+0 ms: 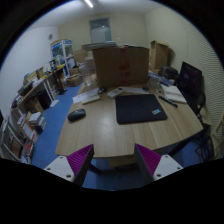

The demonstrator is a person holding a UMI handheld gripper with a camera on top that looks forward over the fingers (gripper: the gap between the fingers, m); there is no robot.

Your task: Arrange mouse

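A dark grey mouse (77, 115) lies on the left part of a wooden table (95, 138), well beyond my fingers. A black mouse mat (139, 107) lies on the table to the right of the mouse, apart from it. My gripper (113, 160) is held back from the table's near edge, its two fingers spread wide with purple pads (80, 157) showing, and nothing stands between them.
A cardboard box (121, 64) stands at the table's far side with papers (92, 97) beside it. A monitor (189, 84) and clutter sit at the right end. Shelves (22, 120) line the left wall. Blue floor lies left of the table.
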